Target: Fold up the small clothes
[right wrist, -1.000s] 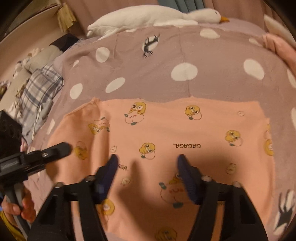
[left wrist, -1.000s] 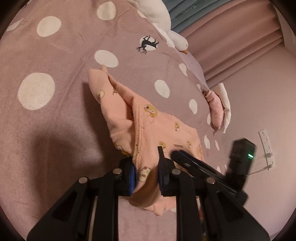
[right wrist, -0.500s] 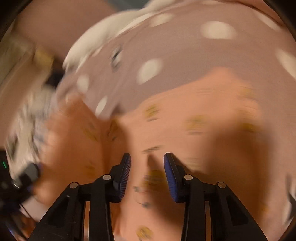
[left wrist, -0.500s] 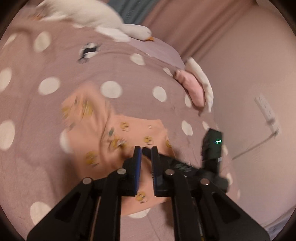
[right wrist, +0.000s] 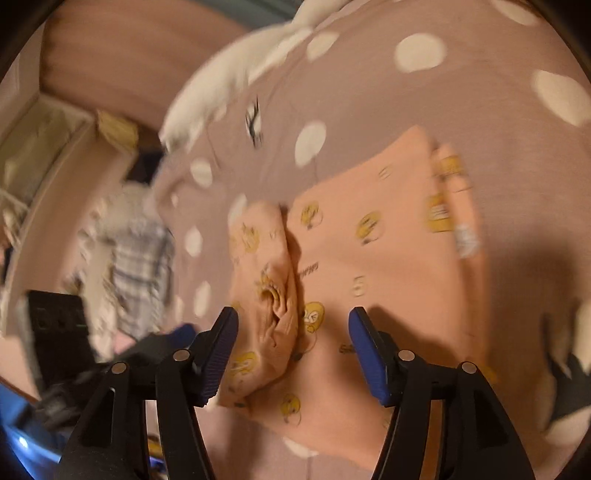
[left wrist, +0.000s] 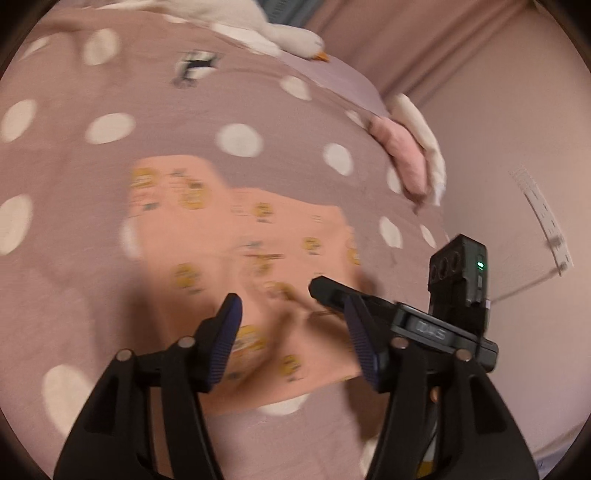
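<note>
A small peach garment with yellow duck prints (left wrist: 236, 243) lies on the pink polka-dot bedspread (left wrist: 110, 184). In the right wrist view the garment (right wrist: 388, 266) lies mostly flat, with one side folded over into a bunched roll (right wrist: 266, 288) at its left. My left gripper (left wrist: 291, 332) is open and empty, just above the garment's near edge. My right gripper (right wrist: 291, 339) is open and empty, with the bunched fold between its fingers' line of sight. The right gripper's body (left wrist: 406, 321) shows in the left wrist view. Both views are motion-blurred.
A white goose plush (left wrist: 258, 33) lies at the far end of the bed. A pink and white item (left wrist: 410, 162) lies at the bed's right edge by the wall. A plaid cloth (right wrist: 136, 266) lies left of the bed. A power strip (left wrist: 543, 218) is on the wall.
Both grippers have opened; the left has let go of the garment's side, which now lies folded over the body. Both views have swung and pulled back over the bed.
</note>
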Motion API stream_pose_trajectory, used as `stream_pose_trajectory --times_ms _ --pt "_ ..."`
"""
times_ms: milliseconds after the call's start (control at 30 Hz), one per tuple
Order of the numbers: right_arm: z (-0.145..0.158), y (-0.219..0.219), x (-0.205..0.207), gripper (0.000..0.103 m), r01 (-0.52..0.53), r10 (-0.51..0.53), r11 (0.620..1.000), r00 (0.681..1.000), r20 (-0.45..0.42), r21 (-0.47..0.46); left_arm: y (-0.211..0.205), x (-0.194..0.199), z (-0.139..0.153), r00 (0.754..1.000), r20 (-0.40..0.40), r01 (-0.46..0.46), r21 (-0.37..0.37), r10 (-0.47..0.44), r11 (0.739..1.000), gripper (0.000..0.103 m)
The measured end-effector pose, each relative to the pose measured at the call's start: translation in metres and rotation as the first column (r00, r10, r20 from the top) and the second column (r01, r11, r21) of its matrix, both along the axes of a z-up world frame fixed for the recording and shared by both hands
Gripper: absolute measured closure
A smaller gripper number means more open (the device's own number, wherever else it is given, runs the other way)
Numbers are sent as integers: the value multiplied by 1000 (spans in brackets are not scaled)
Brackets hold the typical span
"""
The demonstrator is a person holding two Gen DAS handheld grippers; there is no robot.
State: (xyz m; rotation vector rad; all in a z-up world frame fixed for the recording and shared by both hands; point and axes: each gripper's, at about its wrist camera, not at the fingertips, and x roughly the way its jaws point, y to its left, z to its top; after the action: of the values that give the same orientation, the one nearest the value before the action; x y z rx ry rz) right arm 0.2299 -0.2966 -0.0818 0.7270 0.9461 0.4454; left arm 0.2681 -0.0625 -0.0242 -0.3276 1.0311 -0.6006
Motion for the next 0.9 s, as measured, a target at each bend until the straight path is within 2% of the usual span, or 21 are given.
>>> stream_pose_trajectory --times_ms 167,367,433,467,500,533,567,700,767,900 --pt "-5 35 26 40 -48 44 991 998 -38 -125 45 -9 -10 998 -13 -64 33 64 997 34" --pt "0 66 40 40 -110 107 977 994 -30 -181 75 -14 -32 992 -63 -107 34 109 994 34" --pt "-6 75 49 40 -137 129 971 990 -55 -195 80 -15 -38 990 -79 -118 27 119 993 34" --pt "-6 77 51 43 -138 129 969 990 -55 -205 82 -15 -39 989 -85 -120 23 122 992 34" --pt "-6 80 51 55 -136 129 965 991 -48 -222 82 -15 -41 989 -90 -120 20 121 993 34" --pt "-4 82 51 67 -134 129 962 991 -37 -238 82 -16 -40 988 -92 -119 21 120 993 34" --pt "-3 80 49 88 -125 122 965 992 -29 -232 81 -17 -40 989 -93 -117 23 119 993 34" --pt "16 71 36 90 -71 87 974 994 67 -216 79 -19 -38 990 -88 -109 20 110 994 34" --pt "35 48 25 90 -26 45 989 991 128 -142 75 -20 -38 991 -87 -103 17 104 995 34" --pt "69 12 5 90 63 -26 984 975 219 -166 63 -22 -41 992 -91 -82 17 83 997 34"
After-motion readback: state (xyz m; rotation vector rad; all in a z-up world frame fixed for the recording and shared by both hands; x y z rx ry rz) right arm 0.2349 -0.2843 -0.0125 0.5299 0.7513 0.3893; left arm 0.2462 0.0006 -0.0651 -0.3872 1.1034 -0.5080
